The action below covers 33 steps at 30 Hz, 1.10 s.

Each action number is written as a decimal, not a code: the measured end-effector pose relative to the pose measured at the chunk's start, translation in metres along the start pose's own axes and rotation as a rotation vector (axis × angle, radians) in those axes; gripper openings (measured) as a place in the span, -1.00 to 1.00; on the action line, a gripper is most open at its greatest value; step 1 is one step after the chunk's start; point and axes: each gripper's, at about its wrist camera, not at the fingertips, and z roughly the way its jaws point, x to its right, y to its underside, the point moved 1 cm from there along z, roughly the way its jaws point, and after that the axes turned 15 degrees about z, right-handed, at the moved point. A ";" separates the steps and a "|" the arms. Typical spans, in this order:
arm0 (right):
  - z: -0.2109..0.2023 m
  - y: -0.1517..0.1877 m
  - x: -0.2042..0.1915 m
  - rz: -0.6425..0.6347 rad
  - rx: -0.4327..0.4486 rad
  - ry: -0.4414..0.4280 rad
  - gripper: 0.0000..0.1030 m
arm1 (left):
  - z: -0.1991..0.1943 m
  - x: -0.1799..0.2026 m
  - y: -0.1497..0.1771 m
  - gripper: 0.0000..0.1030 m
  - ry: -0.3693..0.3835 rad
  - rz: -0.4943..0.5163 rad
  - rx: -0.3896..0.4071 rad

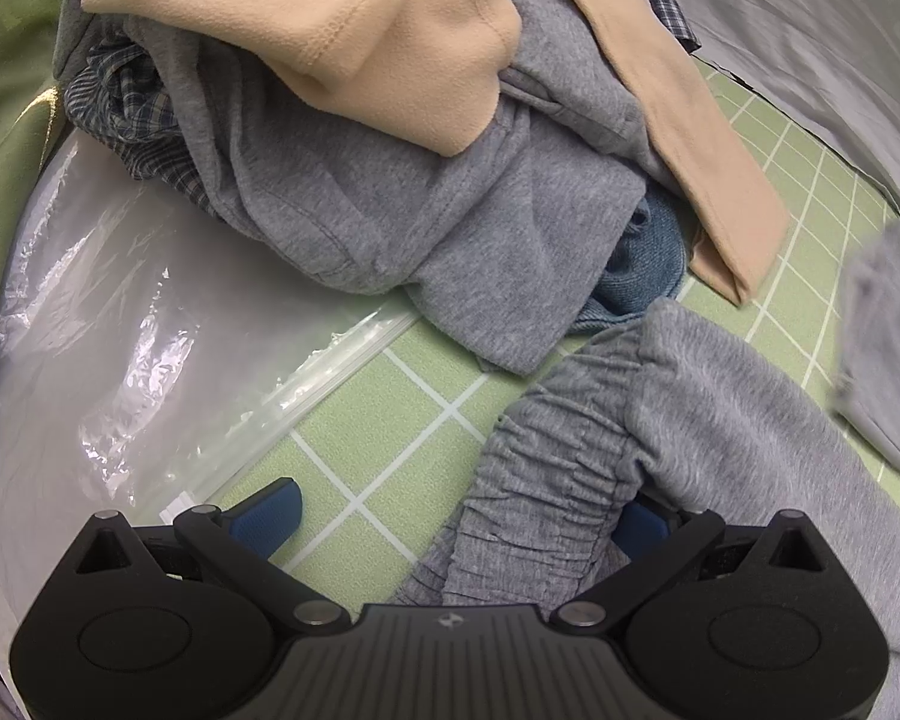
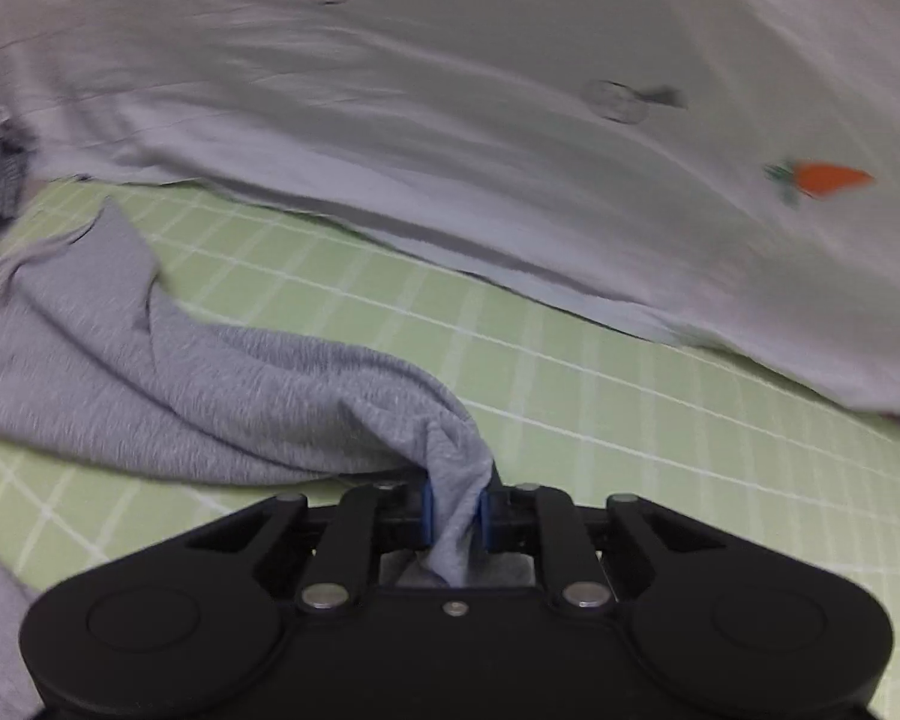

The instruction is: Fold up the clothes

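While two claws work, one right claw (image 2: pixel 455 510) pinches grey garment (image 2: pixel 210 396).

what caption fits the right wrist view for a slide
Right gripper pinching a bunched grey garment above the green grid mat.

Home bedroom, carrot-print bedsheet (image 2: pixel 510 138), checked green mat (image 2: pixel 570 372), laundry pile (image 1: pixel 390 180)
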 end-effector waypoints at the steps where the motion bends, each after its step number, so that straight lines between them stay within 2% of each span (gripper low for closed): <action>1: -0.001 -0.001 0.028 0.081 -0.005 0.048 -0.74 | 0.000 0.001 0.000 1.00 0.000 0.001 0.000; 4: -0.011 0.023 0.117 0.311 -0.035 0.208 -0.74 | -0.002 0.003 0.000 1.00 0.001 0.003 -0.001; 6: -0.021 0.048 0.162 0.393 -0.079 0.294 -0.66 | -0.003 0.004 0.000 1.00 0.002 0.005 -0.002; 8: -0.033 0.071 0.184 0.429 -0.119 0.318 -0.43 | -0.004 0.006 -0.001 1.00 0.003 0.005 -0.004; 9: -0.039 0.079 0.185 0.419 -0.123 0.316 -0.36 | -0.004 0.007 -0.001 1.00 0.003 0.005 -0.005; 11: -0.049 0.091 0.182 0.392 -0.116 0.300 -0.05 | -0.005 0.008 -0.002 1.00 0.005 0.004 -0.010; 13: -0.058 0.097 0.175 0.363 -0.097 0.275 -0.01 | -0.006 0.010 -0.003 1.00 0.006 0.003 -0.017; 15: -0.060 0.090 0.164 0.337 -0.055 0.232 0.14 | -0.006 0.012 -0.004 1.00 0.008 0.002 -0.023; 16: -0.060 0.085 0.158 0.322 -0.035 0.209 0.34 | -0.007 0.013 -0.004 1.00 0.008 0.002 -0.024; 18: -0.054 0.071 0.145 0.268 -0.003 0.164 0.50 | -0.008 0.015 -0.004 1.00 0.008 0.002 -0.027; 22: -0.028 0.045 0.130 0.205 0.008 0.143 0.50 | -0.010 0.019 -0.004 1.00 0.007 -0.003 -0.029; 24: -0.012 0.035 0.133 0.249 -0.021 0.113 0.41 | -0.011 0.021 -0.005 1.00 0.008 -0.003 -0.030; 25: -0.005 0.029 0.134 0.273 -0.036 0.097 0.26 | -0.012 0.022 -0.005 1.00 0.008 -0.003 -0.031; 26: 0.003 0.026 0.136 0.295 -0.064 0.076 0.03 | -0.013 0.023 -0.005 1.00 0.008 -0.004 -0.033; 27: 0.009 0.024 0.138 0.302 -0.088 0.067 -0.12 | -0.013 0.024 -0.006 1.00 0.008 -0.005 -0.034; 28: 0.015 0.022 0.139 0.307 -0.112 0.061 -0.42 | -0.014 0.025 -0.006 1.00 0.009 -0.004 -0.035; 29: 0.017 0.021 0.140 0.302 -0.128 0.053 -0.62 | -0.014 0.026 -0.006 1.00 0.009 -0.005 -0.036; 30: 0.016 0.021 0.142 0.297 -0.123 0.047 -0.75 | -0.015 0.027 -0.007 1.00 0.009 -0.005 -0.036; 31: 0.012 0.020 0.145 0.296 -0.107 0.053 -0.97 | -0.016 0.028 -0.007 1.00 0.009 -0.004 -0.037; 33: -0.003 0.017 0.158 0.320 -0.059 0.085 -0.98 | -0.017 0.030 -0.007 1.00 0.009 -0.005 -0.037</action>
